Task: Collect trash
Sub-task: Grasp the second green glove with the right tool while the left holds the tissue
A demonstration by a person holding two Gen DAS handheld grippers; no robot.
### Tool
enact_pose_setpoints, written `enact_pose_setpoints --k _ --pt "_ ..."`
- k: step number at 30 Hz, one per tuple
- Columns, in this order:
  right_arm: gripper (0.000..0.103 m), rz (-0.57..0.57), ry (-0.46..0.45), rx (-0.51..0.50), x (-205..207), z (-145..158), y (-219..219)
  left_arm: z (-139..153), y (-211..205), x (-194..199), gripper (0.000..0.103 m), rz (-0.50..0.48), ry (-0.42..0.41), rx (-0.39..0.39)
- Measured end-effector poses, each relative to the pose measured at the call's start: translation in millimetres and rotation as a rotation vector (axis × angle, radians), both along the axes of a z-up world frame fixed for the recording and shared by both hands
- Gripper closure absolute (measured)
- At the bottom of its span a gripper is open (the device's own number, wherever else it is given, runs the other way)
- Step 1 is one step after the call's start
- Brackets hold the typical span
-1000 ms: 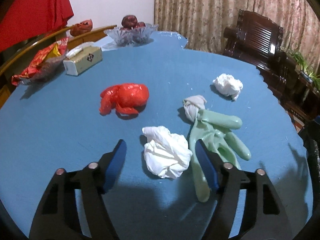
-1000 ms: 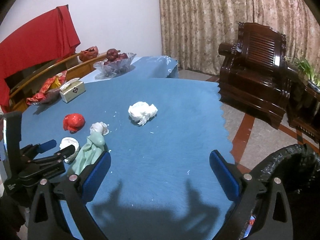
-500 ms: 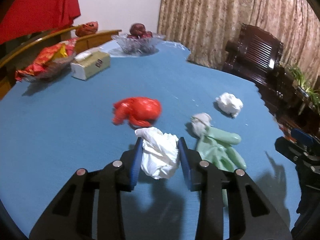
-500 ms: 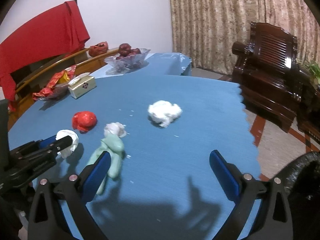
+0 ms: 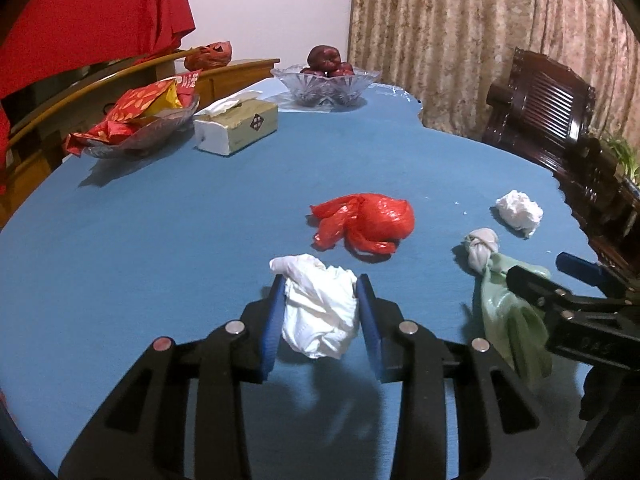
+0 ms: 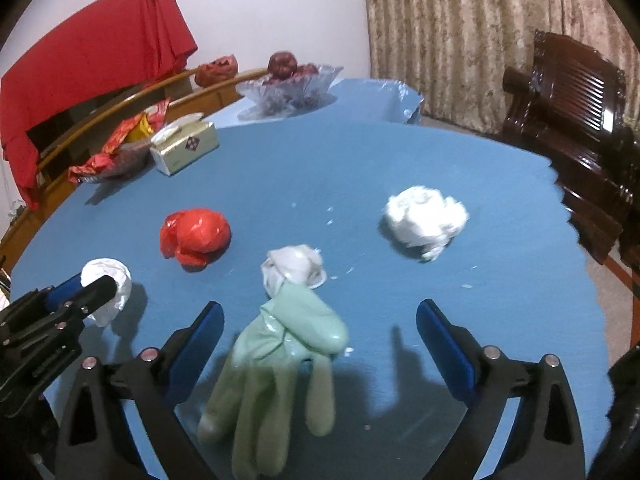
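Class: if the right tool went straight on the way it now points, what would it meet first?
Most likely the pale green glove, lying between the open right tool and the table; depth is uncertain.

You see the green glove [image 6: 276,364] blurred; your right gripper [image 5: 576,284] covers part of it.

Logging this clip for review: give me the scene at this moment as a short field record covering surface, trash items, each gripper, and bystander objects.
surface: blue table
left gripper: shut on white crumpled wad
right gripper: open, fingers either side of green glove, not gripping
loose trash: red plastic bag; white tissue ball; glove's knotted grey end
not trash: tissue box; fruit bowl; snack dish
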State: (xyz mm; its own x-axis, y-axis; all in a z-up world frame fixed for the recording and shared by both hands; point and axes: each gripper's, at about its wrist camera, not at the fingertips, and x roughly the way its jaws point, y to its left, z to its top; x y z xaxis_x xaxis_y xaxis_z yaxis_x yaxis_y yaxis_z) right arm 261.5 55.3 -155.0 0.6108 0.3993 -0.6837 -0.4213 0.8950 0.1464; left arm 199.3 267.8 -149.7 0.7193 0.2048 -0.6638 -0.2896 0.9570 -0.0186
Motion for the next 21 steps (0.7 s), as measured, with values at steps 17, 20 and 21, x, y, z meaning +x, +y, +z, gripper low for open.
enact_pose_setpoints --k 17,20,21 --pt "0.07 0.081 0.066 -0.083 -11.8 -16.0 30.5 -1.0 12.3 -9.3 0.069 0.033 -0.017 -0.034" --pt "0.078 0.097 0.066 -0.084 -15.4 -14.5 29.1 1.0 9.1 -9.5 0.069 0.024 -0.022 -0.035" --pt "0.08 0.102 0.067 -0.08 -16.7 -13.3 28.5 1.7 7.6 -9.8 0.069 0.02 -0.022 -0.033"
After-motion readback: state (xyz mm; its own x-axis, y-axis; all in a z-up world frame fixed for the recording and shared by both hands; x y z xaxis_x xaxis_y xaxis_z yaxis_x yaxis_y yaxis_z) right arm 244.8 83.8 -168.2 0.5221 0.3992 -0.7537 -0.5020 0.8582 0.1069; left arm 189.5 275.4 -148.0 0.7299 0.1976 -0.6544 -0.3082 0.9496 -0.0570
